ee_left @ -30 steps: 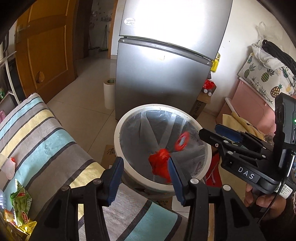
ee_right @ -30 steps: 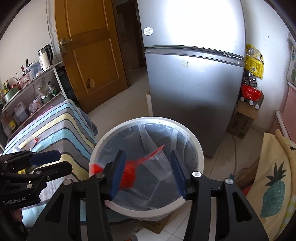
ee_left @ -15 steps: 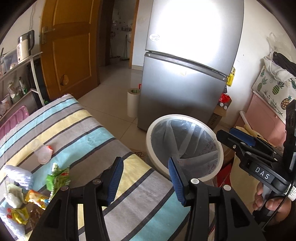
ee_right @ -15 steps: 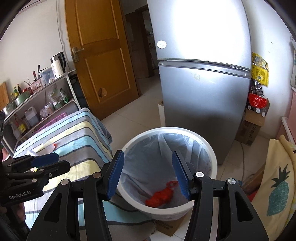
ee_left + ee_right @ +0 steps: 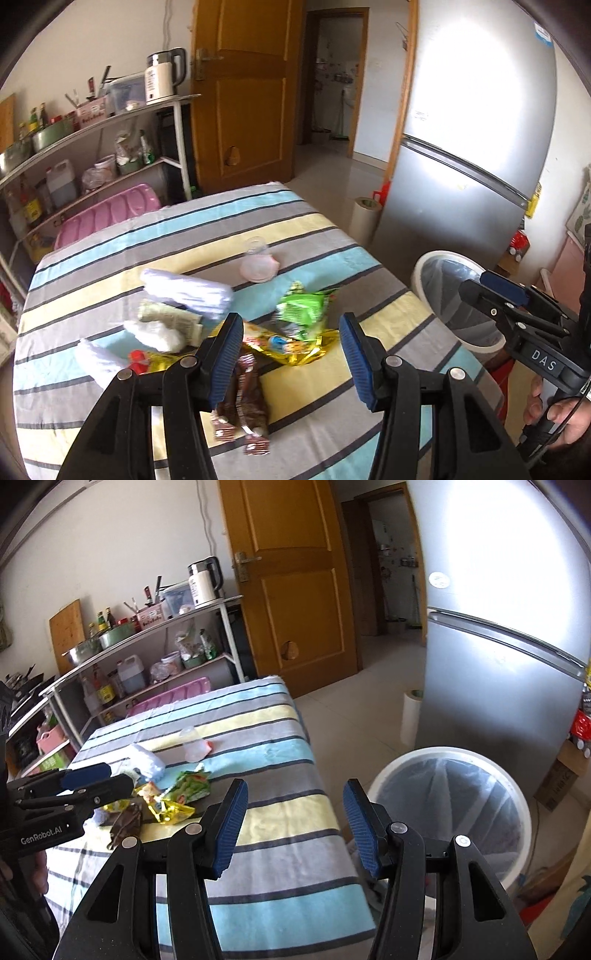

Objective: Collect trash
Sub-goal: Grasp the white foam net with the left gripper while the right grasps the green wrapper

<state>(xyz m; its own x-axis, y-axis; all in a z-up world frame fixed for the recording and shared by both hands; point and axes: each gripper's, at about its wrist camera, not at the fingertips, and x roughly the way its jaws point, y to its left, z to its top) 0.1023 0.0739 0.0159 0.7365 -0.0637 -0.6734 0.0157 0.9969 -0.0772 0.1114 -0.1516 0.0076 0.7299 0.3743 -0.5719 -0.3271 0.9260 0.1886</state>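
Your left gripper [image 5: 290, 354] hangs over the striped tablecloth [image 5: 332, 236] with its blue-padded fingers [image 5: 225, 354] spread wide and nothing between them. Going left to right across the pile beneath it: crumpled white tissues [image 5: 188, 291] lie at the far left, with a small red scrap [image 5: 137, 357] beside them; a brown glossy wrapper [image 5: 245, 398] lies flat and wrinkled directly under the left finger; a shiny gold foil wrapper [image 5: 295, 349], crinkled and printed in bright colours, sits between the fingers; a bright green snack bag [image 5: 301, 308], torn open and puckered, lies just behind it; and a clear plastic cup [image 5: 258, 258] with a pinkish base lies on its side further back. Off the cloth's right edge stands the white trash bin [image 5: 448, 755], lined with a clear bag. Your right gripper [image 5: 295, 829] hovers near the table's corner, its fingers also apart and empty, with the bin just to its right.
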